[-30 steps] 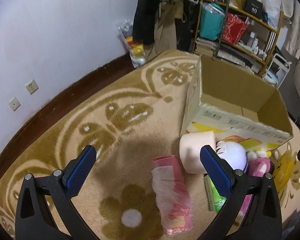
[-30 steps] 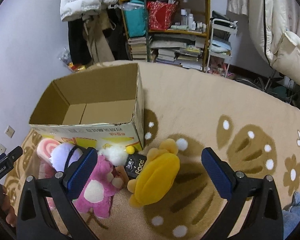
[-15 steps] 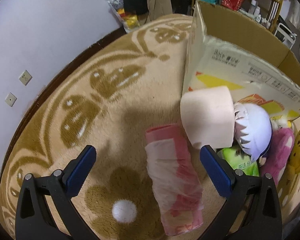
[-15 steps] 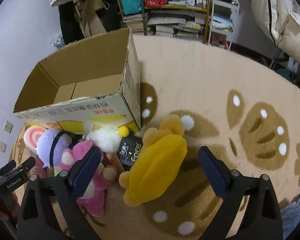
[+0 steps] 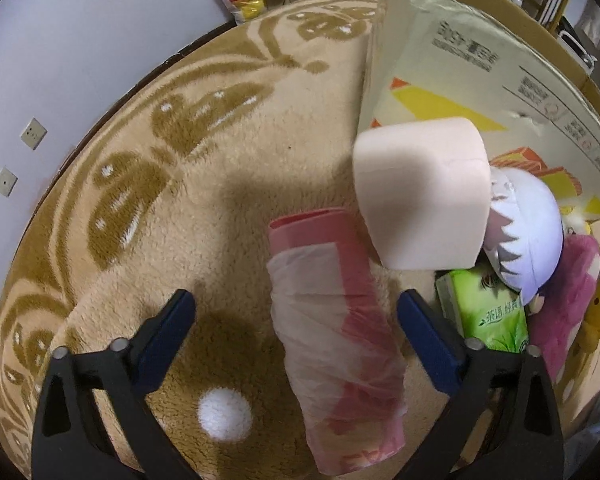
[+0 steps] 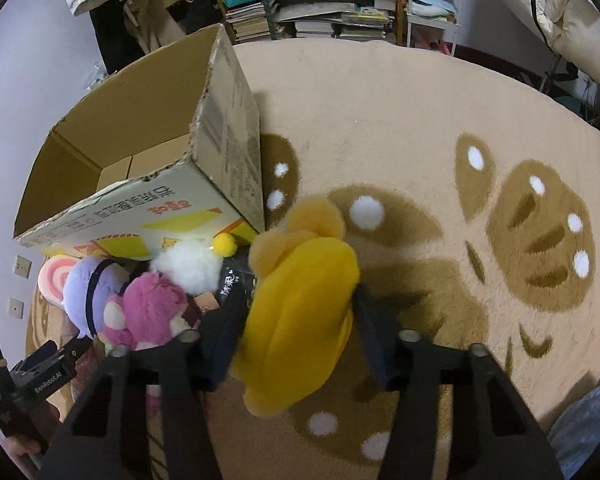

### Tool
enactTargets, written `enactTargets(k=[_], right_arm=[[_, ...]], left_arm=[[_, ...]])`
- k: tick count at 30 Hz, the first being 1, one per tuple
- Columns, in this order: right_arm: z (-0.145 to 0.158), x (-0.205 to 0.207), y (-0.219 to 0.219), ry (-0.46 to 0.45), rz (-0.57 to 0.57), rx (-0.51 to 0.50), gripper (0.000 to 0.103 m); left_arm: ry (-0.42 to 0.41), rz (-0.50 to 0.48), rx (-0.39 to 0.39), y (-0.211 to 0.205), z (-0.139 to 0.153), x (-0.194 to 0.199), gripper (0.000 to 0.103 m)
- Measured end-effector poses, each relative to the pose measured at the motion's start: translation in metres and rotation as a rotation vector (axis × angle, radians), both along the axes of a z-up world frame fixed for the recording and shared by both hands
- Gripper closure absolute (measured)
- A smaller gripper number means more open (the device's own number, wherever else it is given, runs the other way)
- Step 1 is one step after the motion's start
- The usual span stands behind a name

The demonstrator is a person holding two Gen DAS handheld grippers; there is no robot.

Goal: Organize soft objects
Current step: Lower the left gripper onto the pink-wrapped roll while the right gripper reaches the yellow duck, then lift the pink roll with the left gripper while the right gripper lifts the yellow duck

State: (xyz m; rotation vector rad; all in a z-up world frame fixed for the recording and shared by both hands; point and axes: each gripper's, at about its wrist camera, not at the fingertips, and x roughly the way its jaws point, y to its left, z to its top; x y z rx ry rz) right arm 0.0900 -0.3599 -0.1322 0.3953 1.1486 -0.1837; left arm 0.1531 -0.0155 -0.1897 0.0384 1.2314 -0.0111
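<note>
Over the last second I have brought both grippers down toward the pile at the front wall of the cardboard box point(image 6: 148, 160): my right gripper point(image 6: 296, 344), wide a second ago, has now narrowed onto the yellow plush toy point(image 6: 300, 320) and appears to be pinching its body, with the toy lying on the carpet point(image 6: 420, 120) just beside the box's near right corner. My left gripper point(image 5: 296, 332) remains wide and now straddles the pink roll point(image 5: 332, 320), its fingers apart from the wrapper on both sides. In my judgement the toy is ready for the lift into the box, which looks empty, while the roll is not yet gripped.
</note>
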Motion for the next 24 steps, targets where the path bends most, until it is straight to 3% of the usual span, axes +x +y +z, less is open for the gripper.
enactTargets(k=[2, 7, 11, 16, 21, 24], right_arm=[[0.001, 0.0, -0.001, 0.0, 0.002, 0.004, 0.058], [0.002, -0.003, 0.0, 0.0, 0.028, -0.024, 0.061], [0.005, -0.006, 0.002, -0.008, 0.04, -0.02, 0.063], [0.015, -0.007, 0.002, -0.052, 0.043, 0.007, 0.064], [0.035, -0.012, 0.006, -0.128, 0.059, 0.006, 0.064], [0.042, -0.017, 0.007, -0.151, 0.063, 0.01, 0.064]], left_arm=[[0.022, -0.019, -0.005, -0.002, -0.004, 0.0, 0.025], [0.03, -0.014, -0.033, -0.001, -0.006, -0.001, 0.031], [0.042, -0.012, -0.102, 0.0, -0.005, -0.003, 0.057], [0.012, 0.001, -0.101, 0.002, 0.003, -0.012, 0.066], [-0.037, -0.003, -0.1, 0.002, 0.017, -0.024, 0.083], [-0.075, 0.007, -0.107, 0.005, 0.027, -0.031, 0.085]])
